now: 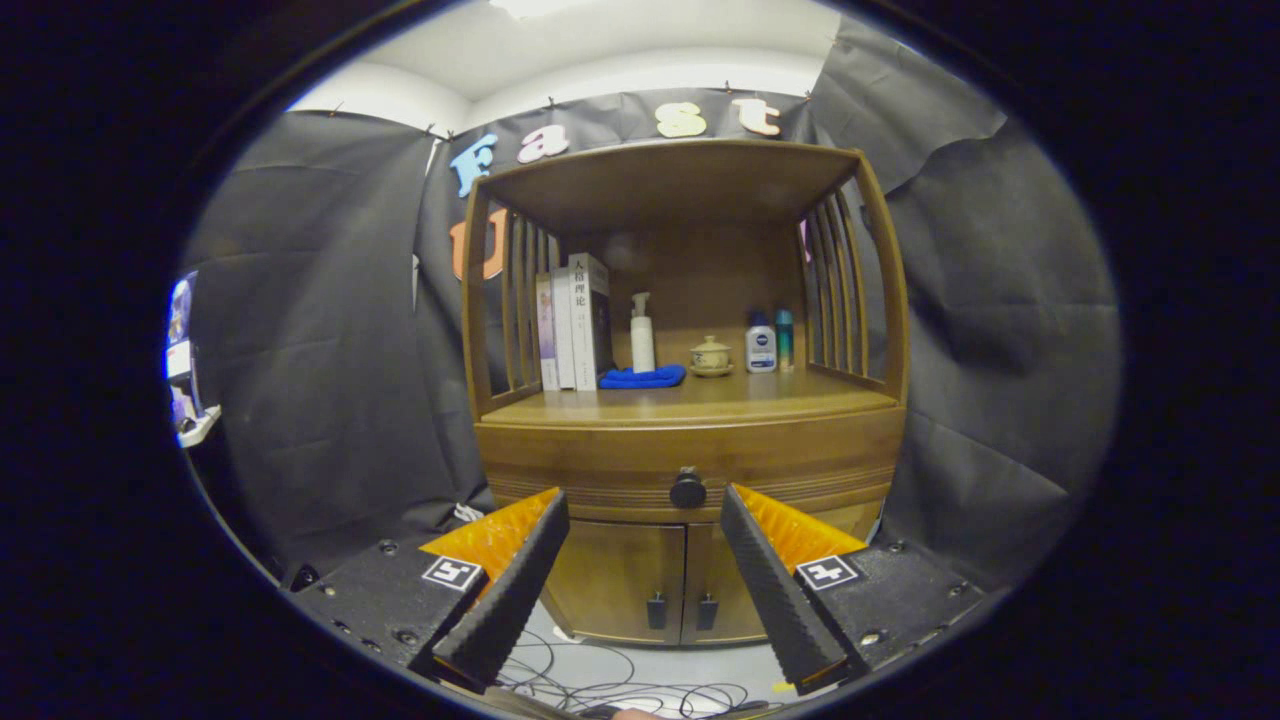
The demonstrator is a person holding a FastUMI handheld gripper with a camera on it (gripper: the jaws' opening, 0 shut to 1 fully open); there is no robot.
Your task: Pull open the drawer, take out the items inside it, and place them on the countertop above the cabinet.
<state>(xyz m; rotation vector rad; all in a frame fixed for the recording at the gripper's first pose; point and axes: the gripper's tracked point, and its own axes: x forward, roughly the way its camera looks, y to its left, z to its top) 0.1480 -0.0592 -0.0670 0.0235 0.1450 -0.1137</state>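
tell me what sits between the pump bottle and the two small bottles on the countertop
A lidded ceramic cup on a saucer sits between the pump bottle and the two small bottles, seen in the gripper view.

Book (pixel 583 322), white spine: printed title 人格理论, reading downward. Other spines beside it: print too small to read. Gripper (pixel 644 495), fingers spread apart and holding nothing: one square black-and-white marker (pixel 452 573) at each finger's base, no legible text.
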